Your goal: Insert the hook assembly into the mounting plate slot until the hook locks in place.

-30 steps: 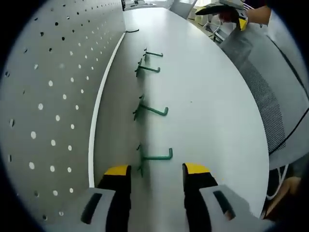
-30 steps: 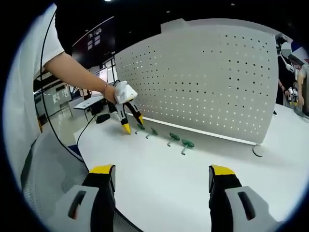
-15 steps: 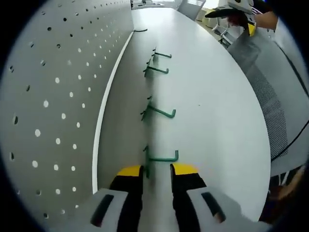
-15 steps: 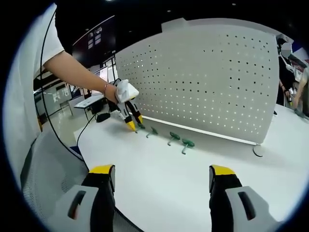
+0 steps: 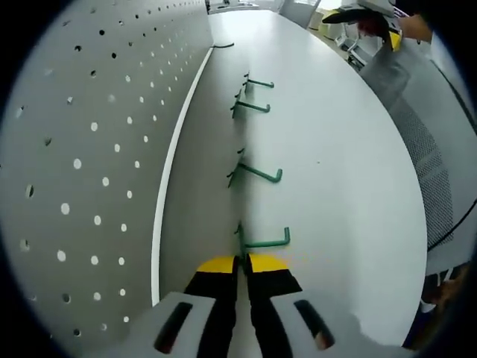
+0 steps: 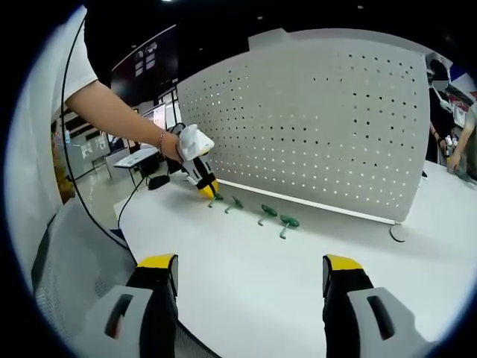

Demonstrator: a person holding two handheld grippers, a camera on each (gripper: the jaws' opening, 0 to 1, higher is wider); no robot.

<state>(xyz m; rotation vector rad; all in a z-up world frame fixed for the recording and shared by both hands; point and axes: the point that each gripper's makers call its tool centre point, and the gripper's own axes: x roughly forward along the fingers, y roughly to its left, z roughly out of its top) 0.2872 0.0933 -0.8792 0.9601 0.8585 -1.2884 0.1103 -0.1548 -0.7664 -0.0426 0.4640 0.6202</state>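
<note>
**Left gripper clamped on nearest hook**

One white table (image 5: 350,171), smooth and matte, fills the centre of the left gripper view. One grey perforated mounting plate (image 5: 89,149) stands along its edge at frame left, with regular round holes. Four green hooks lie in a row on the table; each is thin bent wire with an upturned tip.

The nearest hook (image 5: 262,242) sits low centre. The left gripper (image 5: 240,262) has its yellow-tipped jaws drawn together on this hook's base end. The right gripper (image 6: 250,272), at lower frame in the right gripper view, stands wide apart, holding nothing.
</note>
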